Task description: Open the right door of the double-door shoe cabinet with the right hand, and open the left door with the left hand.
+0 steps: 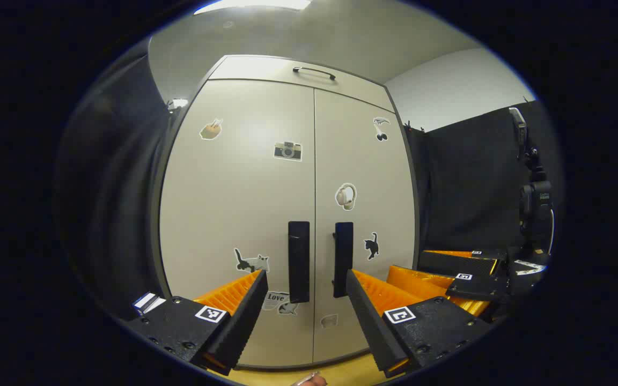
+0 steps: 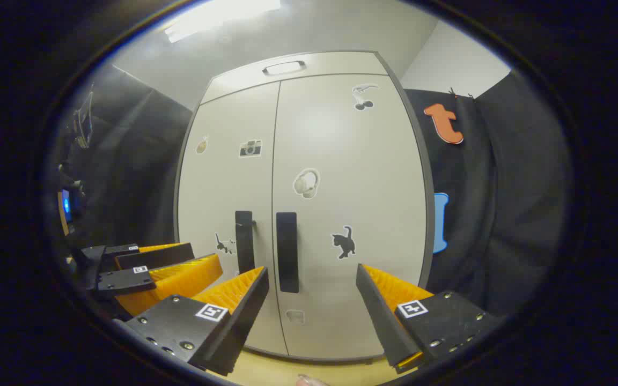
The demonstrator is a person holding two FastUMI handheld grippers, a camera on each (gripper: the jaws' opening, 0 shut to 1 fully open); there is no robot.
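In the left gripper view, your left gripper (image 1: pixel 304 289) is spread wide and empty, short of the shoe cabinet (image 1: pixel 287 214). Both doors are shut; the left door's handle (image 1: pixel 299 261) shows between your fingers, with open room on either side of it. The right gripper (image 1: pixel 448 276) hangs off toward the cabinet's right edge.

In the right gripper view, your right gripper (image 2: pixel 311 287) is likewise open, holding nothing. The right door's handle (image 2: pixel 287 252) stands just inside its left finger, clear of it. The wooden floor (image 2: pixel 266 372) runs under the cabinet's bottom edge.

The cream double-door shoe cabinet (image 1: pixel 255 203) had 2 flat doors, 2 upright black bar handles (image 1: pixel 299 261) beside the centre seam, and 1 curved handle (image 1: pixel 314 72) along its top edge.
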